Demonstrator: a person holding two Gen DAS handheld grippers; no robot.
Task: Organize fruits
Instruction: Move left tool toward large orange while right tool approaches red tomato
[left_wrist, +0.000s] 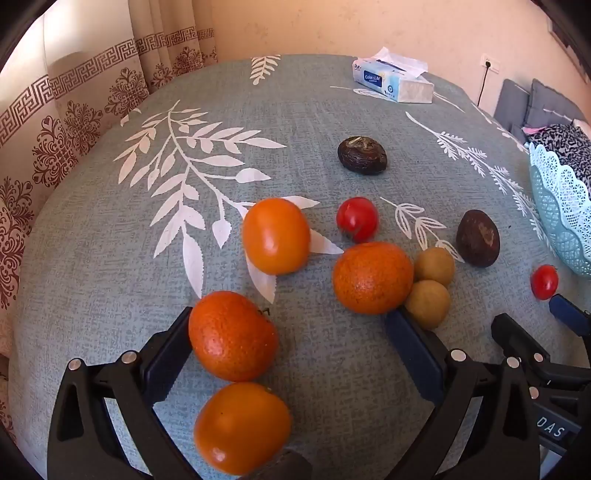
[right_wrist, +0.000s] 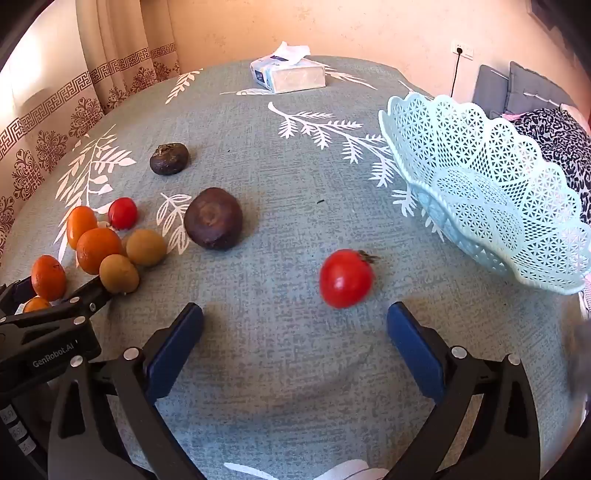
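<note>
On a round table draped in a blue-grey leaf-print cloth (right_wrist: 280, 177), fruit lies scattered; the left gripper (left_wrist: 291, 332) hangs with fingers spread wide, an orange (left_wrist: 232, 336) just beside its left finger; the right gripper (right_wrist: 295, 325) is equally wide apart, a red tomato (right_wrist: 345, 278) just ahead; a pale blue lattice basket (right_wrist: 487, 192) sits empty at right.

Two handheld grippers share one build. The left gripper (left_wrist: 288, 343) has a matte black plastic frame that forks into two angled arms, each ending in a flat, dark blue rectangular finger pad (left_wrist: 168, 363). Round silver screw heads mark the joints. The right gripper (right_wrist: 295, 341) looks the same; beside it, the left unit's black body carries white "GenRobot.AI" lettering.
</note>
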